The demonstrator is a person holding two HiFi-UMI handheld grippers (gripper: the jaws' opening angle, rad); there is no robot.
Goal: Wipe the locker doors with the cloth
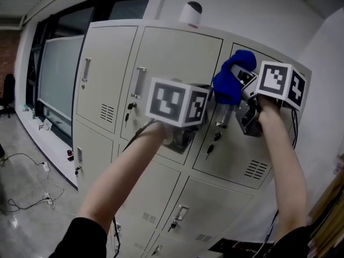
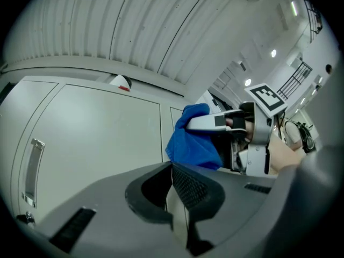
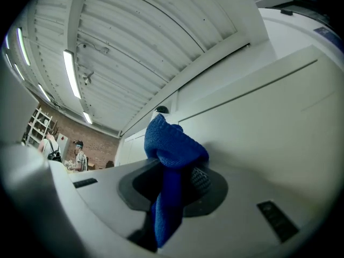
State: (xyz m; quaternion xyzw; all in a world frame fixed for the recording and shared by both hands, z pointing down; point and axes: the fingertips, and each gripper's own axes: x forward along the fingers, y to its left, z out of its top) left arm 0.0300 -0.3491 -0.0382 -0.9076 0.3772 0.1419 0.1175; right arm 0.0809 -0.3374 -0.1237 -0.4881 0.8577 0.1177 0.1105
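Note:
The blue cloth (image 1: 230, 81) is bunched against the top of an upper locker door (image 1: 252, 155) on the right. My right gripper (image 1: 239, 85) is shut on it. In the right gripper view the cloth (image 3: 173, 155) bulges out above the jaws of the right gripper (image 3: 177, 184) and hangs down between them, close to the pale door (image 3: 269, 128). My left gripper (image 1: 183, 136) hovers in front of the middle locker door (image 1: 172, 63), shut and holding nothing. In the left gripper view the left gripper (image 2: 180, 198) points at that door (image 2: 102, 144), with the cloth (image 2: 193, 141) up to its right.
The grey lockers stand in two rows, with metal handles (image 1: 140, 82) and keys hanging in the locks (image 1: 209, 150). A white dome camera (image 1: 191, 14) sits on top. Windows (image 1: 54, 79) are at the left and cables (image 1: 27, 198) lie on the floor. People (image 3: 54, 149) stand far behind.

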